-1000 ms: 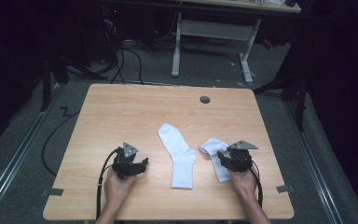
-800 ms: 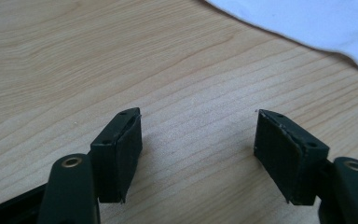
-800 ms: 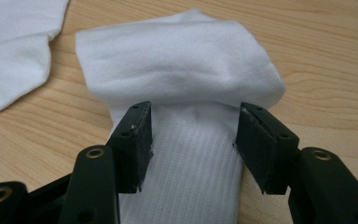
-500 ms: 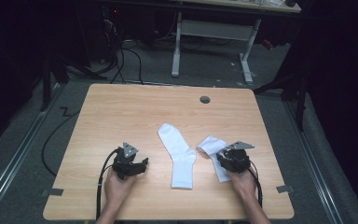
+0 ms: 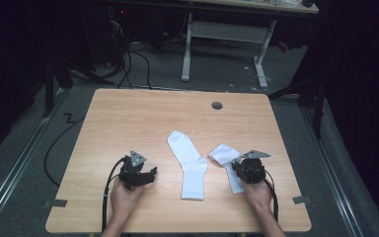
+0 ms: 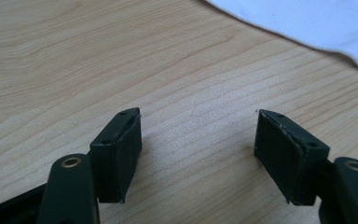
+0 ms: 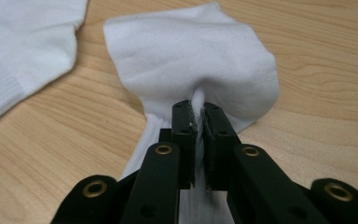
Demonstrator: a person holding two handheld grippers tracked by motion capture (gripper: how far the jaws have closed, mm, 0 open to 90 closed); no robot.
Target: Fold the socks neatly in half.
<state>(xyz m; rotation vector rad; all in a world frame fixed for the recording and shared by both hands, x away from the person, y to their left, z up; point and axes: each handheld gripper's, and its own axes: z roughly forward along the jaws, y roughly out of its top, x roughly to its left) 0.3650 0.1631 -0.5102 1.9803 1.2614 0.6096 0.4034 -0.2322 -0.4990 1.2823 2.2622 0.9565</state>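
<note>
Two white socks lie on the wooden table (image 5: 128, 123). One sock (image 5: 190, 163) is spread flat in the middle. The other sock (image 5: 223, 154) is folded over to its right. My right gripper (image 5: 240, 170) sits low on that folded sock. Its jaws have just been closing, and in the right gripper view they (image 7: 198, 109) pinch a ridge of the sock's cloth (image 7: 191, 51). The flat sock's cuff (image 7: 23, 42) shows at that view's top left. My left gripper (image 5: 150, 174) rests left of the flat sock, open (image 6: 198, 133) over bare wood, with the sock's edge (image 6: 307, 23) beyond it.
A round cable hole (image 5: 216, 105) sits near the table's far edge. Grey tape marks (image 5: 55, 203) (image 5: 301, 200) flank the front corners. Behind the table stand another desk's white legs (image 5: 187, 49), with cables (image 5: 128, 64) on the floor.
Both hands stayed where they were. The folded sock's cloth by the right gripper looks slightly more gathered than before.
</note>
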